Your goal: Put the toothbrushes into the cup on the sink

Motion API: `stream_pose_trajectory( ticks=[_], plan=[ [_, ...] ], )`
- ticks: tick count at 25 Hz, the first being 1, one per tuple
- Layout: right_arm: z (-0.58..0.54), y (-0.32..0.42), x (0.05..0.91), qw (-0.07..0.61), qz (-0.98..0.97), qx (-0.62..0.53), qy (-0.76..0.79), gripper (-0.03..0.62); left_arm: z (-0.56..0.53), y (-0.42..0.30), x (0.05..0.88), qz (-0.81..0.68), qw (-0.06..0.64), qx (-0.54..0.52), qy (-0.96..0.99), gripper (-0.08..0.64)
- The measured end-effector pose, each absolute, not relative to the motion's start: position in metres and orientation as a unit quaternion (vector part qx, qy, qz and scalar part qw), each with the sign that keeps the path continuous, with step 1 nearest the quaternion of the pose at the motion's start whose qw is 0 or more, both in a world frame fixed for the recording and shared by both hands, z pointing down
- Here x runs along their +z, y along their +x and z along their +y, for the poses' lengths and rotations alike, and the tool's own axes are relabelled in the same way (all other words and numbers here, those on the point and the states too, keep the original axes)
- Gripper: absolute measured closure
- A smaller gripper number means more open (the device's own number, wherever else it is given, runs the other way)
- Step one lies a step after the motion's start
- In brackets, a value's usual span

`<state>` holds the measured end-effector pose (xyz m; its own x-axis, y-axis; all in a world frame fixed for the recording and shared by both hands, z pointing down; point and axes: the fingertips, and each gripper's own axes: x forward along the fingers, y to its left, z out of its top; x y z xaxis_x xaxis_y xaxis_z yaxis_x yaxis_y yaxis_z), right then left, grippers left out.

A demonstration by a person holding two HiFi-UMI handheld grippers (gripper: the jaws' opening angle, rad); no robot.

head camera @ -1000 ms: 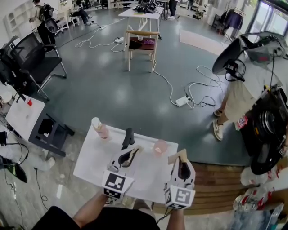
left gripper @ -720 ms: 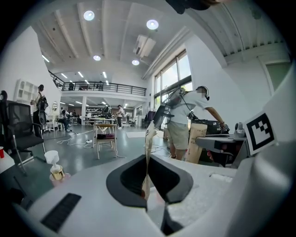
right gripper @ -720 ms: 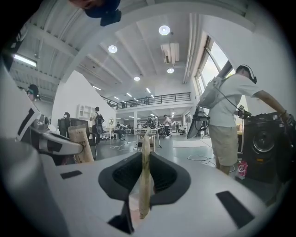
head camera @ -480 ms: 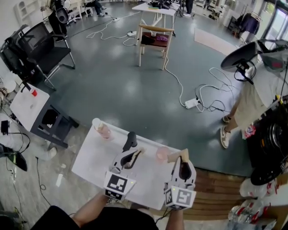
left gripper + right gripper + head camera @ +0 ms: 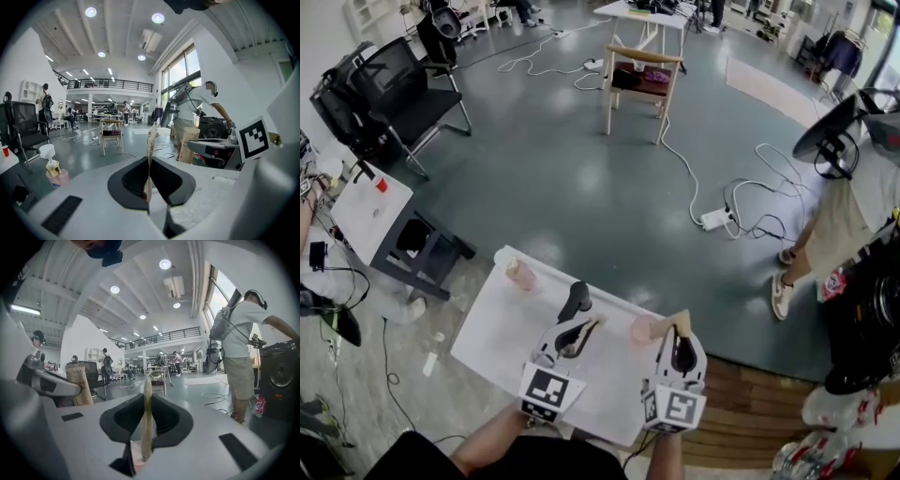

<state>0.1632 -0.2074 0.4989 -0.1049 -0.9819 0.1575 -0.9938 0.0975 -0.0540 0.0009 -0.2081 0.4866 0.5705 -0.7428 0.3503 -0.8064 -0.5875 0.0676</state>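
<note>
A pink cup (image 5: pixel 640 330) stands on the white sink top (image 5: pixel 502 328), just left of my right gripper's tip. My right gripper (image 5: pixel 678 326) is shut on a beige paper-wrapped toothbrush (image 5: pixel 147 413), which stands edge-on between the jaws, with the pink cup (image 5: pixel 137 459) low beneath them. My left gripper (image 5: pixel 584 325) is shut on a second beige toothbrush (image 5: pixel 150 154), held upright over the middle of the sink top. From the left gripper view the right gripper's toothbrush (image 5: pixel 189 143) shows as a brown packet.
A pink pump bottle (image 5: pixel 522 274) stands at the sink top's far left corner, and a black faucet (image 5: pixel 576 300) rises just beyond the left gripper. A person (image 5: pixel 848 220) stands to the right near cables (image 5: pixel 741 211). A wooden chair (image 5: pixel 639 84) is farther off.
Both grippers have moved forward and a little down over the white top, still holding their toothbrushes. The right gripper's tip is now closer to the pink cup.
</note>
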Motion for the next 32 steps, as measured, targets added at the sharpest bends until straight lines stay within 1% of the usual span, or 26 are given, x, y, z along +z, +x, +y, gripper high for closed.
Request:
stream_pose_trajectory(
  ticks=[11, 21, 32],
  plan=[
    [-0.228, 0.167, 0.551, 0.069, -0.743, 0.105, 0.657, 0.541, -0.225, 0.008, 0.511, -0.448, 0.122, 0.152, 0.872, 0.548],
    [-0.228, 0.169, 0.591, 0.079, -0.745, 0.122, 0.651, 0.541, -0.231, 0.016, 0.53, -0.445, 0.131, 0.16, 0.872, 0.546],
    [-0.227, 0.169, 0.601, 0.103, -0.742, 0.113, 0.652, 0.537, -0.225, 0.013, 0.537, -0.444, 0.138, 0.166, 0.87, 0.547]
  ],
)
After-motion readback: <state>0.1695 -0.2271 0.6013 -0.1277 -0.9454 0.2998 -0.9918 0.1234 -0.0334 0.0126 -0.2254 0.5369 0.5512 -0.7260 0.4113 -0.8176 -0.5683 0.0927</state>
